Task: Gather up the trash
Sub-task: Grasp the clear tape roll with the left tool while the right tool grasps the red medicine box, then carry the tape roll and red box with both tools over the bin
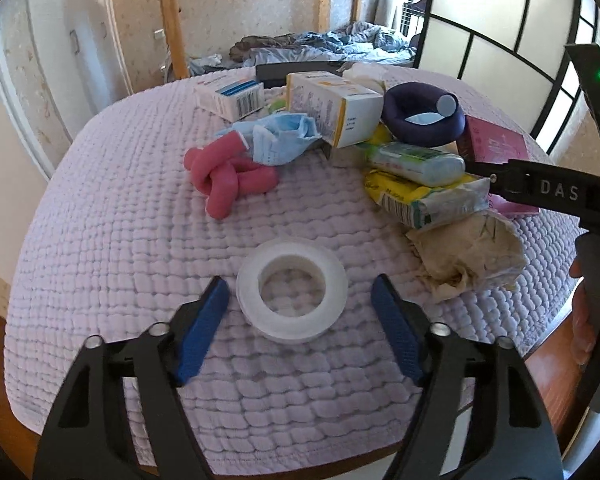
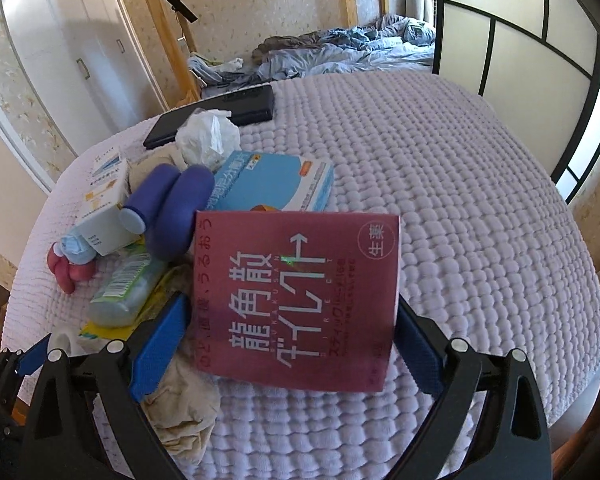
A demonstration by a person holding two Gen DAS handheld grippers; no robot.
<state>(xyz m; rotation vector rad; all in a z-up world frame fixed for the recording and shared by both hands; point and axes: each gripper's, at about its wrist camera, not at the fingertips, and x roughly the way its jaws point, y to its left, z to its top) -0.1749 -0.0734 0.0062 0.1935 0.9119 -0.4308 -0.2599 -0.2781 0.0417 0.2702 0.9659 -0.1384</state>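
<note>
A: Desk point(image 1: 100, 240), quilted cover. Maroon medicine box point(image 2: 296, 296): between the right hand-held gripper point(image 2: 288, 344)'s spread, unclenched jaws.

B: Tape roll point(image 1: 292, 294): between the left hand-held gripper point(image 1: 300, 320)'s released jaws, untouched. Step: reaching. Next: clench each squarely.

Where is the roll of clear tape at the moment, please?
In the left wrist view the roll of tape lies flat on the pink quilt, alone between the left gripper fingers, nearer than the crumpled brown paper.
</note>
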